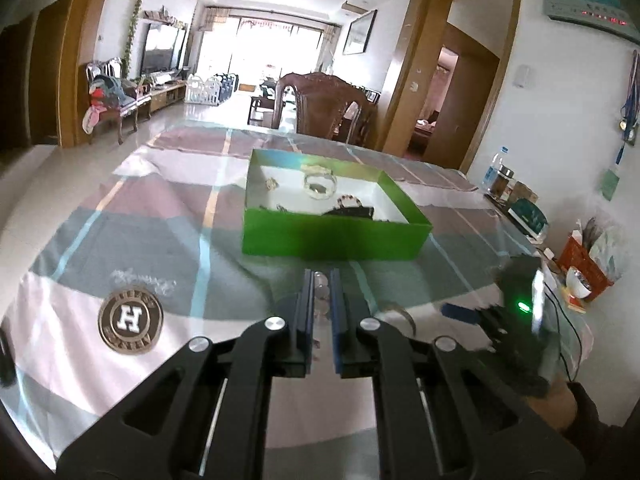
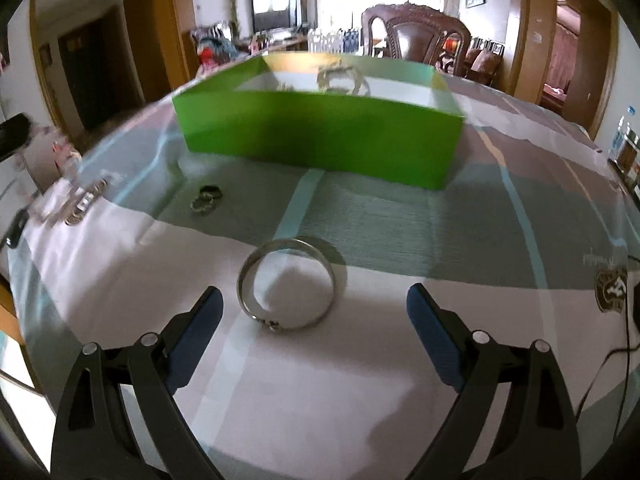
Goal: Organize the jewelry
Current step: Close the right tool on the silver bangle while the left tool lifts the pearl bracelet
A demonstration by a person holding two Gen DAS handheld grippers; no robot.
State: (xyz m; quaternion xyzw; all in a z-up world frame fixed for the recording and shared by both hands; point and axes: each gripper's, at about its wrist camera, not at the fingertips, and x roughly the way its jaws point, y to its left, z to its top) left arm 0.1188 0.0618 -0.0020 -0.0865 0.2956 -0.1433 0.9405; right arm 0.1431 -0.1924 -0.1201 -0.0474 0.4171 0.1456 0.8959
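My left gripper (image 1: 322, 278) is shut on a strand of clear beads (image 1: 321, 294), lifted above the tablecloth short of the green box (image 1: 336, 236). Inside the box lie a clear bangle (image 1: 319, 185), a dark beaded bracelet (image 1: 352, 202) and other small pieces. My right gripper (image 2: 314, 292) is open and low over the table. A silver bangle (image 2: 286, 284) lies flat between and just ahead of its blue fingertips (image 2: 208, 308), untouched. Two small rings (image 2: 206, 198) lie farther left, in front of the green box (image 2: 320, 136).
A checked cloth (image 1: 140, 216) under glass covers the table, with a round H logo (image 1: 130, 318). A carved wooden chair (image 1: 320, 104) stands behind the table. Bottles, a jar and a red basket (image 1: 580, 260) crowd the right edge by the wall.
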